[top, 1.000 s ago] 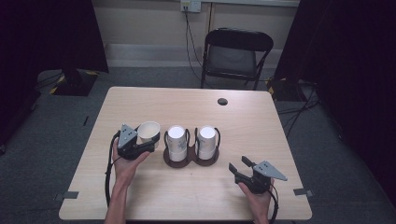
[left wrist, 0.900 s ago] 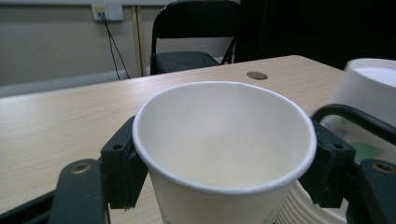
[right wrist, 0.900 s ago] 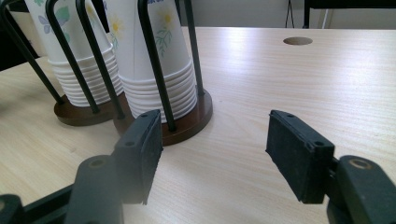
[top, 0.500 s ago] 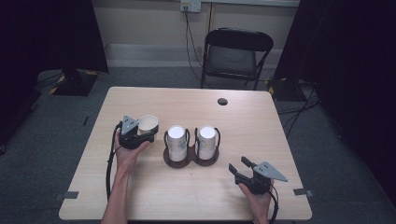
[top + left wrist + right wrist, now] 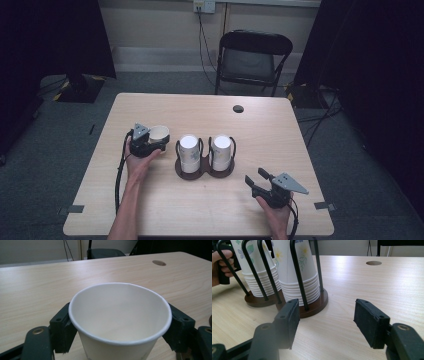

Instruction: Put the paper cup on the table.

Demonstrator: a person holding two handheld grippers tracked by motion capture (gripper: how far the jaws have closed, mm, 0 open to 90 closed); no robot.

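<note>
Left gripper: I am setting the cup on the table, left of the rack; its jaws have just been opening, cup between them.
Change: the cup has shifted toward the table's middle and lower.
Meaning: I judge release is under way.
Right gripper: I am holding it wide open, empty.

Bare recording room or lab. Lone light-wood table with a cable hole, grey carpet floor, black curtains on both sides. Folding chair against a plain wall, power socket with cables hanging down. Tape marks on the floor.
</note>
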